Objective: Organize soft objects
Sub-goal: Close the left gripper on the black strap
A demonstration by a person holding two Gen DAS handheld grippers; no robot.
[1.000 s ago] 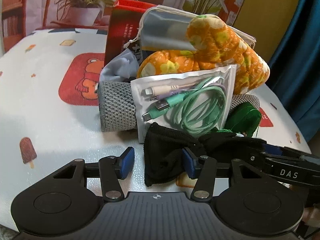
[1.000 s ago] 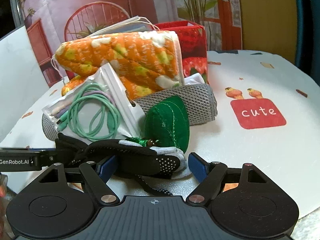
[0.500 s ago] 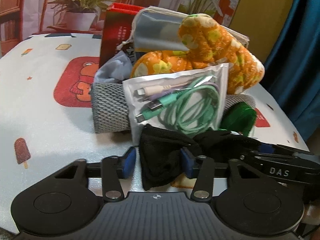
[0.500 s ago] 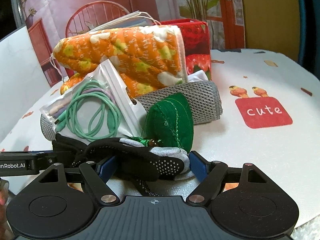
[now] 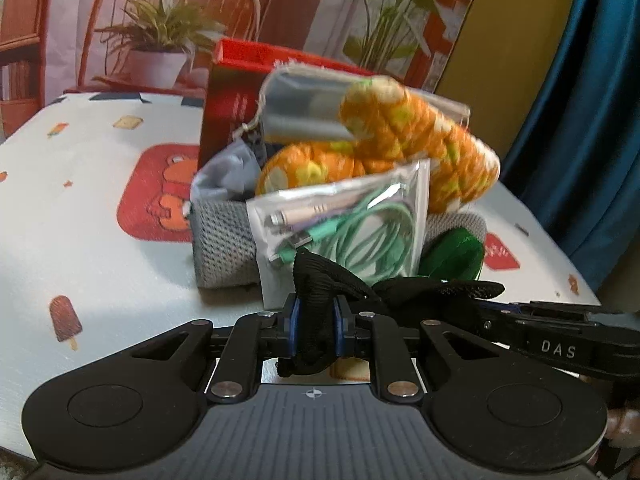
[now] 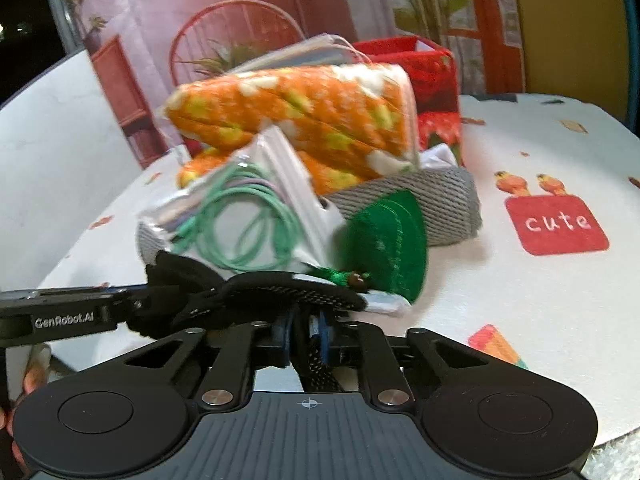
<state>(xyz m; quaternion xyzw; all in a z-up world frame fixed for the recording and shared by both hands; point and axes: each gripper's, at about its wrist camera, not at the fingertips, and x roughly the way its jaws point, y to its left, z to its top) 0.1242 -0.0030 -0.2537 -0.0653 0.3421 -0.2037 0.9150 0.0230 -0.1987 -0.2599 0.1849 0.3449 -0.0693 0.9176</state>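
Black knitted fabric item (image 5: 316, 320), lying on the white cartoon-printed counter (image 5: 100, 248) before the grey woven basket (image 5: 224, 240), is pinched at one end by the left claw (image 5: 316, 326) and at the other by the right claw (image 6: 306, 334), both having just closed on it; a clear cable pouch (image 5: 352, 224) leans against the basket

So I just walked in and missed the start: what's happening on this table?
A person is tidying soft items with two handheld grippers. The left gripper and right gripper have just closed on opposite ends of a black glove, which lies in front of the grey knitted basket stuffed with orange mitts and a cable bag.
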